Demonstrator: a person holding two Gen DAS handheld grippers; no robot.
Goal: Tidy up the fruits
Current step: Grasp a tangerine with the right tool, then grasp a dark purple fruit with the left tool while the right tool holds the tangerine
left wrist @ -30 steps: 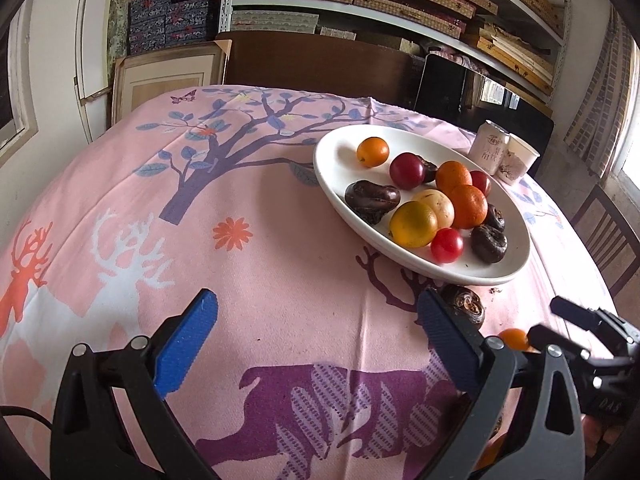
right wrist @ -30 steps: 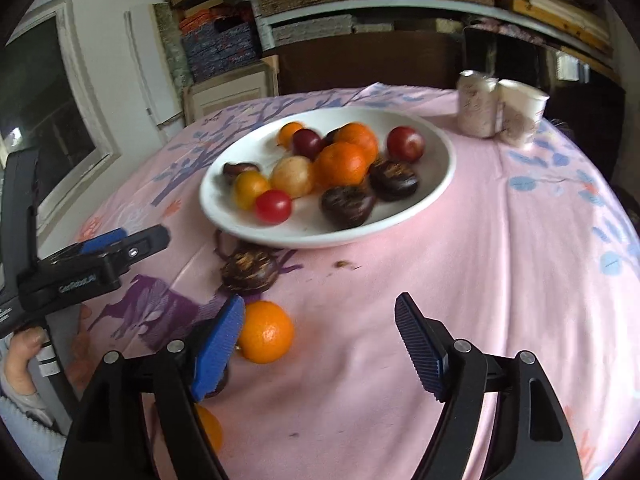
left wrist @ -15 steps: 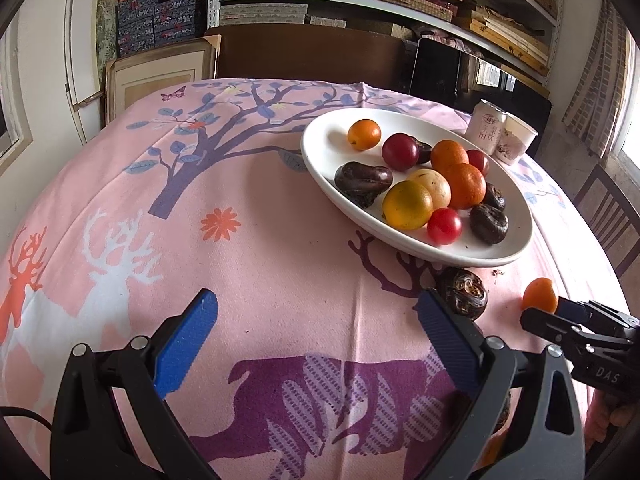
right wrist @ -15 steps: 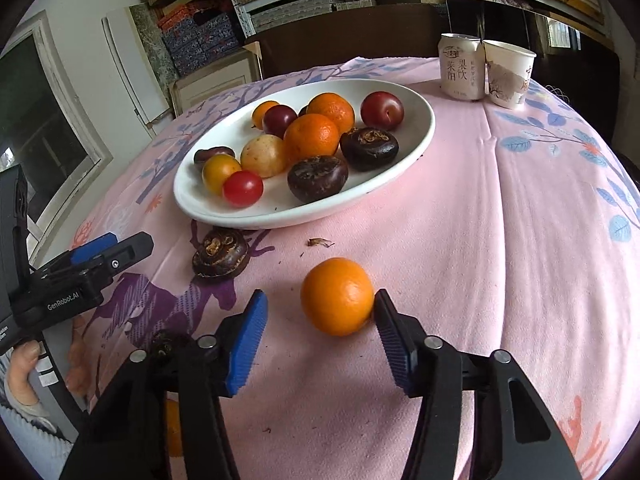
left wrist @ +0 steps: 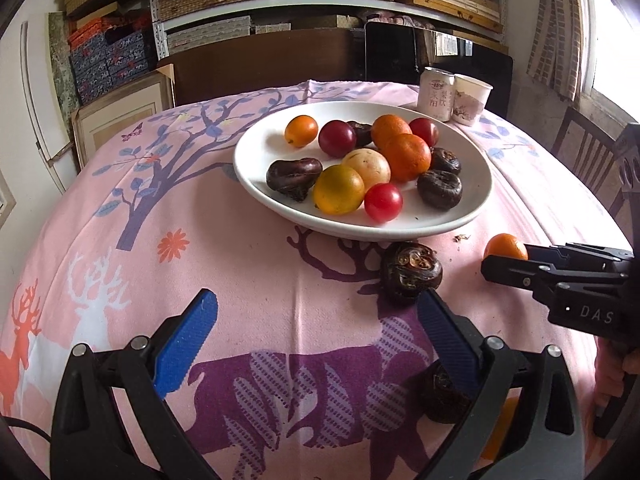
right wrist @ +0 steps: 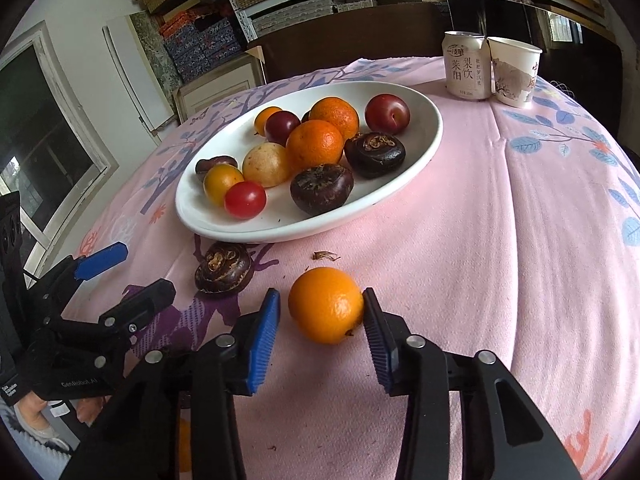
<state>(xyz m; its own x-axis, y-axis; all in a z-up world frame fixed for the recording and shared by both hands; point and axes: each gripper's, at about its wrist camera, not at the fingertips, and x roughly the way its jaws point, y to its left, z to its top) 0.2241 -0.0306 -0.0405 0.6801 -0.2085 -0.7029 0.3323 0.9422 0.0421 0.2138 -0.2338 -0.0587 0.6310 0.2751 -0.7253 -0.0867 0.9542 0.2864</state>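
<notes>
Round orange mandarin [right wrist: 326, 304] sits on the pink printed tablecloth [right wrist: 500, 260], in front of the white oval plate [right wrist: 420, 152] and well clear of its rim. Right gripper [right wrist: 320, 316] brackets it: jaws have just been closing, fruit between them. Right blue ribbed pad [right wrist: 374, 332] touches the mandarin's side; left blue pad [right wrist: 264, 332] stands just off the peel with a thin gap showing. Not yet a full pinch.

Dark brown water chestnut [right wrist: 223, 267] lies on the cloth between the plate's near edge and the mandarin, apart from both. A small brown flake of peel [right wrist: 326, 256] lies on the cloth near the mandarin.

Plate holds mixed fruit: two oranges, red plums, yellow and pale round fruits, a red cherry tomato, several dark chestnuts.

Left gripper [left wrist: 316, 336] hovers over the purple deer print, fingers spread wide, nothing between them. The water chestnut is just beyond its right fingertip. A second dark chestnut [left wrist: 444, 396] shows partly hidden behind that right finger.

White drink can [right wrist: 466, 66] and white paper cup [right wrist: 514, 72] stand side by side, touching, at the far side of the table.

A hand [right wrist: 28, 416] shows at the lower left of the right wrist view, on the left gripper's handle.
</notes>
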